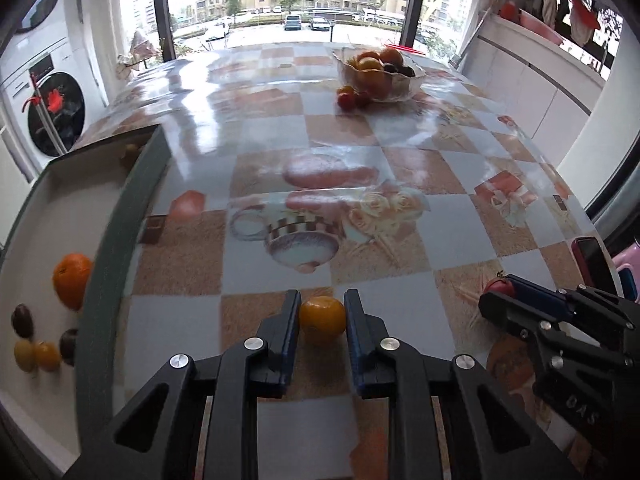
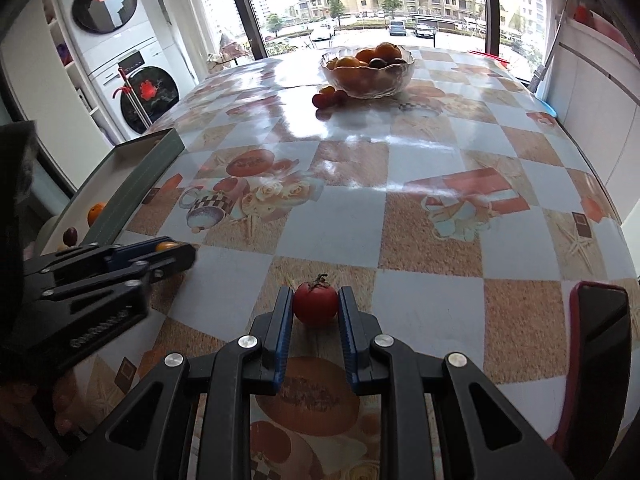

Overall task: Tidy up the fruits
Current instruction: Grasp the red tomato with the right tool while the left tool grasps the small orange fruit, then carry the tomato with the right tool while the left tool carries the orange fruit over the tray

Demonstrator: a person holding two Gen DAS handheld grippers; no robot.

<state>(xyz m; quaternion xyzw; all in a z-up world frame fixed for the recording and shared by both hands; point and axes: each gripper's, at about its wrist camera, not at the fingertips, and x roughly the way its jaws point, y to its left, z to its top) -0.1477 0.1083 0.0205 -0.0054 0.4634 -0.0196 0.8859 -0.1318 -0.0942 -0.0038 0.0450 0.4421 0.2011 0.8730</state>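
A glossy checkered tablecloth (image 2: 420, 208) printed with cups and roses covers the table. A dark phone in a red case (image 2: 596, 352) lies near its right edge. Stacked washing machines (image 2: 132, 76) stand at the left, beside a big window (image 2: 360, 0) facing apartment blocks and parked cars.

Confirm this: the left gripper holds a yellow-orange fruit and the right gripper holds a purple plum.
Not quite. The right gripper holds a red tomato with a stem, not a purple plum, as the right wrist view shows. The left gripper does hold a yellow-orange fruit.
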